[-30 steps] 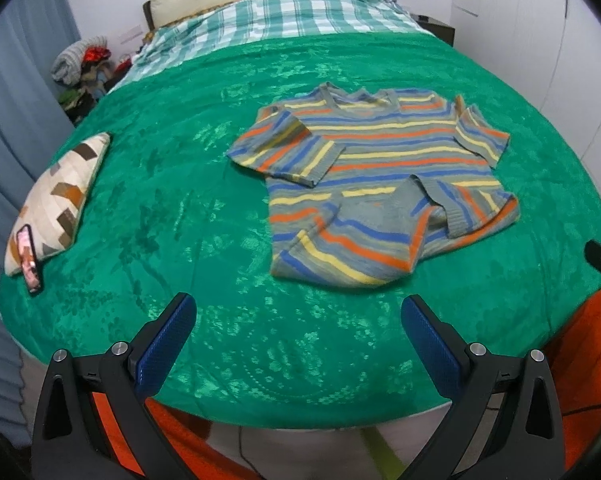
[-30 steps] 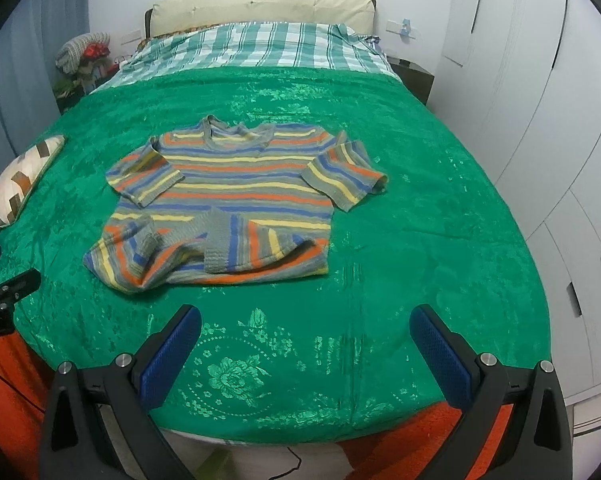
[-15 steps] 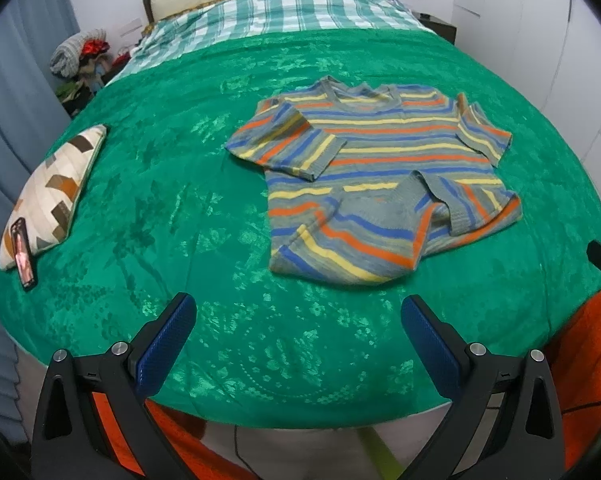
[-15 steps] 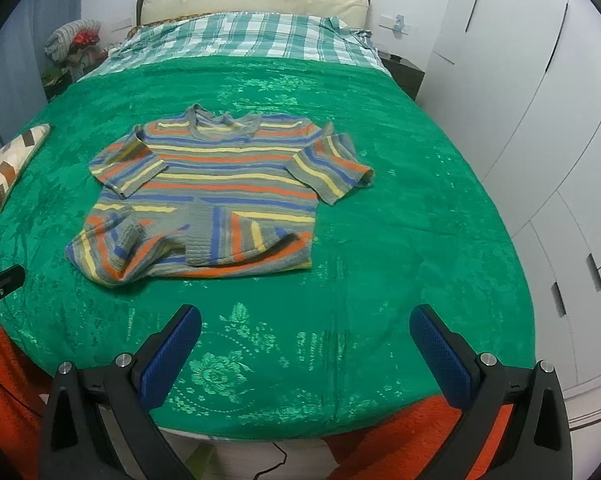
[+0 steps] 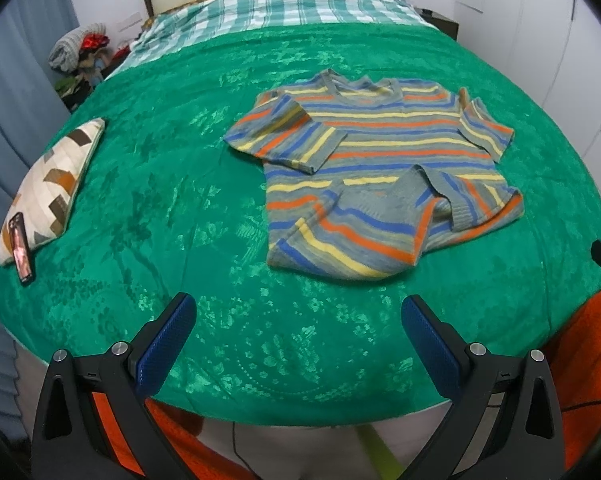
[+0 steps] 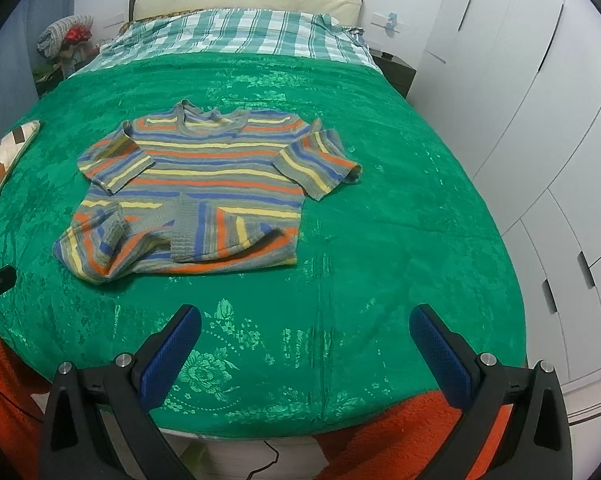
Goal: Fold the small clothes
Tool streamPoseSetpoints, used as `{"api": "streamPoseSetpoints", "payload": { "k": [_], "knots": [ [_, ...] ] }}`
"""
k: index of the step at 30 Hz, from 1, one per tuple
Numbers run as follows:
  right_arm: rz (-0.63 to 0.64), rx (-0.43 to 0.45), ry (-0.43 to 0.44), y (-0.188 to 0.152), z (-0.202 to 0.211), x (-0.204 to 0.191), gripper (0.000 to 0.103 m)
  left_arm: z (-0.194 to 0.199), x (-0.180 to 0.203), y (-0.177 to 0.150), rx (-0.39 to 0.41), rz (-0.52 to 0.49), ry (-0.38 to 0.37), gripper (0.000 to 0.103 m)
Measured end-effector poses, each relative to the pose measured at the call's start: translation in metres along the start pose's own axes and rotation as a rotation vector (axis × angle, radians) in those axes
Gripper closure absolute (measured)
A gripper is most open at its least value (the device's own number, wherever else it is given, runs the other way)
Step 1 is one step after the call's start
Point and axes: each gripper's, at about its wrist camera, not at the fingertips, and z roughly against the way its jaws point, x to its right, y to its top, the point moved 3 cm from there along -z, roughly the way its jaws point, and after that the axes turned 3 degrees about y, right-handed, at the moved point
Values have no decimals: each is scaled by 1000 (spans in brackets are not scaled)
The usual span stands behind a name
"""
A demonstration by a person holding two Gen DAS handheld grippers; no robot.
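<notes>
A small striped sweater [image 5: 380, 164] in grey, orange, blue and yellow lies on the green bedspread [image 5: 180, 200], collar toward the headboard. Its lower hem is rumpled and folded up over the body. It also shows in the right wrist view [image 6: 204, 188], left of centre. My left gripper [image 5: 298, 320] is open and empty above the bed's near edge, short of the sweater. My right gripper [image 6: 304, 332] is open and empty, also near the bed's front edge, to the right of the sweater.
A patterned cushion [image 5: 56, 184] with a phone [image 5: 20, 248] leaning on it lies at the bed's left edge. A checked sheet [image 6: 236, 36] and headboard are at the far end. White wardrobe doors [image 6: 540, 120] stand to the right. An orange blanket [image 6: 380, 448] hangs below the bed's edge.
Both grippers have risen and moved slightly forward, so the sweater sits a little farther down the views. The sweater has not moved. Both grippers stay open.
</notes>
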Motion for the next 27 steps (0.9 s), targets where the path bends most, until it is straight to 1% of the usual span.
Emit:
{"api": "streamPoseSetpoints", "payload": {
  "k": [14,17,18,20,22,23,25,26,27],
  "knots": [
    [6,-8,-5,1,-4,0,0,-3,-4,-1,-13,2,-1,1],
    [9,-8,-4,1,-5,0,0,-10,-5,0,-21,-19,-7,1],
    [11,-8,1,1,-6,1,0,-14,-10,3,-16,-35,-7,1],
    [13,11,14,4,-15,6,0,-25,-25,10,-6,-31,1,1],
    [26,14,23,8,-29,9,0,-41,-44,22,-15,-8,-44,1],
    [35,15,45,11,-37,9,0,-48,-51,27,-11,4,-88,1],
    [70,11,135,19,-55,-1,0,-63,-55,37,-10,12,-173,1],
    [81,4,173,22,-62,-7,0,-74,-50,43,-22,2,-212,1],
    [99,-7,237,27,-72,-18,0,-83,-44,47,-33,-19,-236,2]
  ]
}}
